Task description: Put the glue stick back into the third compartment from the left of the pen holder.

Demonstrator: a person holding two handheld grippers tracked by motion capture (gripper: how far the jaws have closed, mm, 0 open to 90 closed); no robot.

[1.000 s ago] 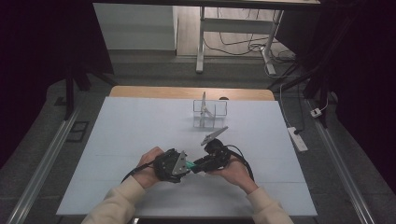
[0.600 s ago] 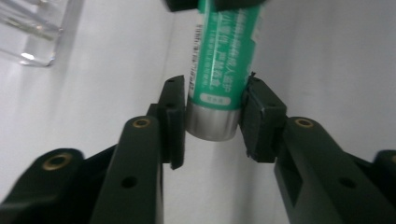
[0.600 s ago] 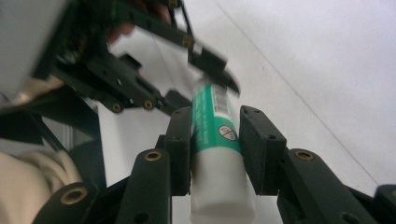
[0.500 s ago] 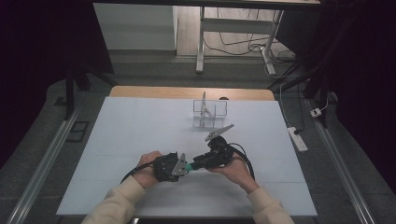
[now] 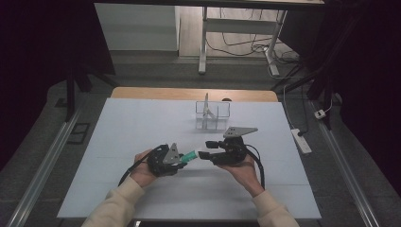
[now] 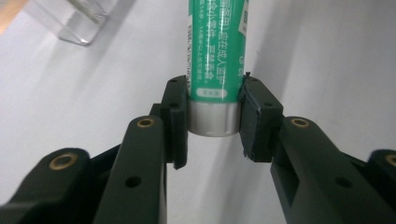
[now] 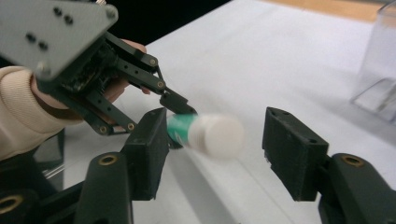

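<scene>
Left tool was pinching the green tube at its silver crimped end; in the left gripper view both pads pressed on that end and the tube ran straight out along the jaws. The tube was held off the white tabletop, roughly level, white cap pointing at the right tool.

Right tool's jaws were spread and had just been opening. In the right gripper view the cap sat between its two pads with a clear gap on the far side; the near pad looked close to the tube, but the cap was motion-blurred, so contact there couldn't be called, probably none. In the high view the right tool's tips were just beside the cap end.

Both hands were at the near middle of the tabletop, left hand and right hand facing each other. Clear acrylic holder stood near the far edge, well apart from the tube, with a thin upright item inside, too small to identify.
</scene>
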